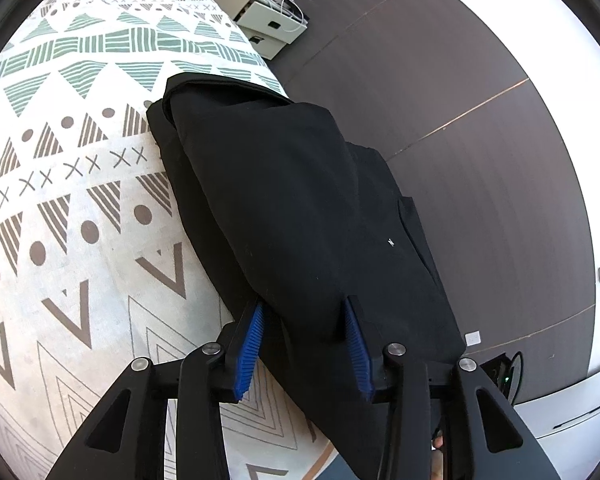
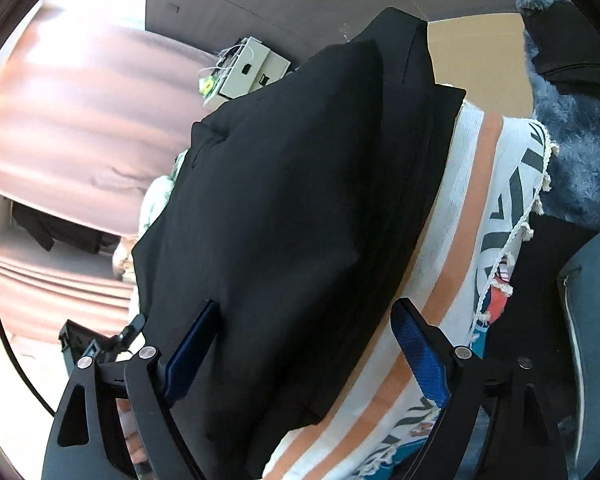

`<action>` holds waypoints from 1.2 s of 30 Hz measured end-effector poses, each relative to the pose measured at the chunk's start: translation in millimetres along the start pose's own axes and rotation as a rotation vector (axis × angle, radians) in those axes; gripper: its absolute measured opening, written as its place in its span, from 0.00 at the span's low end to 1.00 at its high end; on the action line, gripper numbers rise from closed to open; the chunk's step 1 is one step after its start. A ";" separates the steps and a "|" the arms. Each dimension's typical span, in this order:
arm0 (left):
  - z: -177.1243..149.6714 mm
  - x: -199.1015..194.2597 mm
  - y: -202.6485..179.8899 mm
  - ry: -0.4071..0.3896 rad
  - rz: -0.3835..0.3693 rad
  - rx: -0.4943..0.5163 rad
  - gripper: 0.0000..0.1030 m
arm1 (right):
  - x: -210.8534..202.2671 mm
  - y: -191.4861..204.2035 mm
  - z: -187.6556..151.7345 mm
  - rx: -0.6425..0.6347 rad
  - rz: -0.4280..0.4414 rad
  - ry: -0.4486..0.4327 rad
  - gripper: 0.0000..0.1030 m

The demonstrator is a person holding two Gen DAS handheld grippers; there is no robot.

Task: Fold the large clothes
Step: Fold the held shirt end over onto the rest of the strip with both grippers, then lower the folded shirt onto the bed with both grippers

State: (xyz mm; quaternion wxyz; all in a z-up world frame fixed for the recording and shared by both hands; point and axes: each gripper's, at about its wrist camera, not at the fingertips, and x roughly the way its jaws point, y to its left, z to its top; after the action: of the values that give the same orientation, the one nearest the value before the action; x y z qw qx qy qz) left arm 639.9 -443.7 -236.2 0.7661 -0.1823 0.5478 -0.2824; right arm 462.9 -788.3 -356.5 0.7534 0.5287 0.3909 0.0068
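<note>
A black garment (image 1: 292, 200), folded into a thick bundle, lies along the edge of a bed whose patterned cover (image 1: 72, 184) shows triangles, dots and crosses; part of the garment hangs over that edge toward the dark wood floor (image 1: 480, 100). The left gripper (image 1: 306, 312) stands spread, its blue pads either side of the garment's near end, the cloth bulging between them without being pinched. The right gripper (image 2: 304, 312) is likewise spread wide over the bundle, one finger against the black cloth, the other above the cover's orange-striped border (image 2: 472, 208). Beyond the far end of the bed a pale bedside cabinet (image 1: 270, 20) with cables on top stands on the floor. In the right wrist view a fluffy blue-grey item (image 2: 572, 136) lies beside the cover's fringed edge, and a brownish curtain (image 2: 80, 120) fills the background.
</note>
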 end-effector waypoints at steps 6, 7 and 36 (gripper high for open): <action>6.6 7.9 -2.3 -0.004 -0.002 0.019 0.41 | -9.3 24.2 6.2 -0.098 -0.054 -0.028 0.41; 8.3 9.4 -2.2 -0.002 -0.008 0.013 0.40 | -9.9 25.4 8.7 -0.104 -0.058 -0.028 0.34; 27.8 32.9 -13.1 -0.009 -0.029 0.040 0.34 | -13.6 79.6 64.4 -0.296 -0.251 -0.104 0.17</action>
State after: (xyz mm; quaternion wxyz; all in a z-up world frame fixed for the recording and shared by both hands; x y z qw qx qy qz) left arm 671.0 -475.5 -243.5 0.7679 -0.1761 0.5359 -0.3035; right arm 523.9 -809.9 -276.0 0.8369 0.3590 0.4092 -0.0572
